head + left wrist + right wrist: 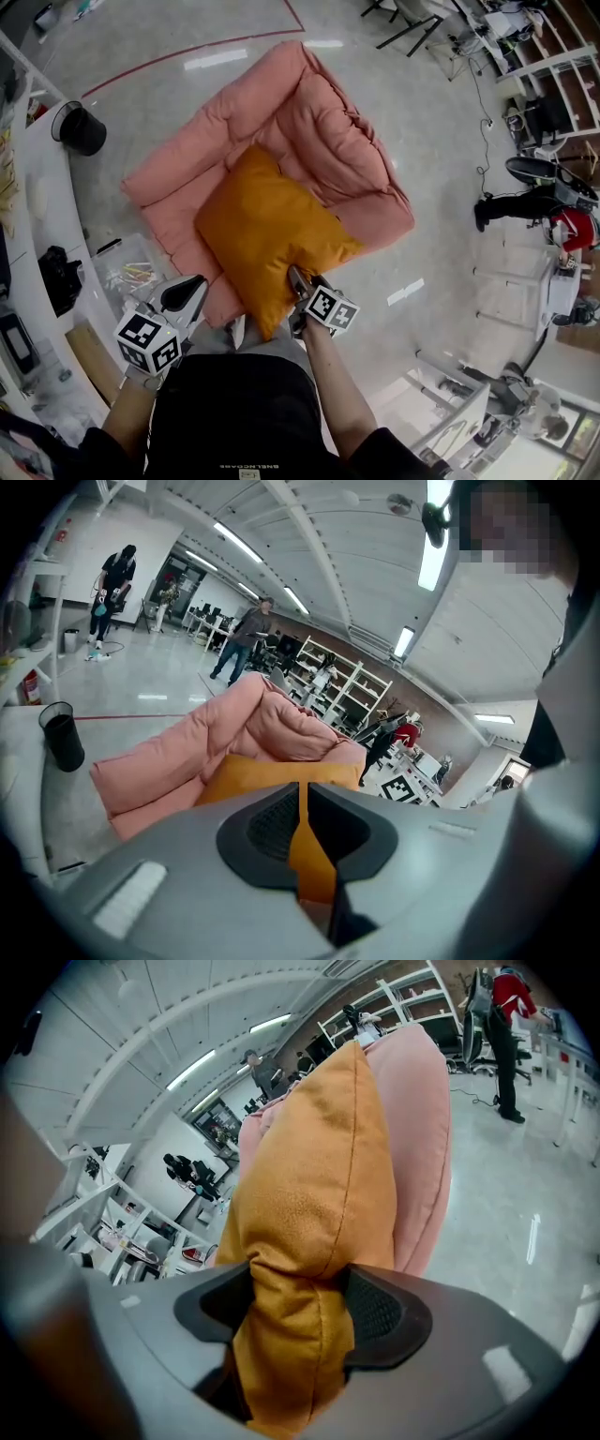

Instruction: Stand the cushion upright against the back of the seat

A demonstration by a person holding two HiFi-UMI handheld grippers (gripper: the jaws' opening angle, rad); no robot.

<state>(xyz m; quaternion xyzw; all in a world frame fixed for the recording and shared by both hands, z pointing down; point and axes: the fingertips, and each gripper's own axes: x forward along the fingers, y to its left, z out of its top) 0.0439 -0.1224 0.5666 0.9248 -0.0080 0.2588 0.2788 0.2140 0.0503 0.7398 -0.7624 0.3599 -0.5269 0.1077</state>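
Stage: early, judged | cushion: flat on seat base, not yet upright against seat back | right gripper: pinching cushion's near corner | left gripper: jaws almost together, empty, at seat's front | to do: raise, lean.

Near corner of cushion hidden within right gripper; seat base covered by cushion; distant people indistinct.

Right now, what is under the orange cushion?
The pink seat: the orange cushion lies flat on its base, the right gripper pinching its near edge. The base beneath the cushion is covered, so anything there cannot be seen.
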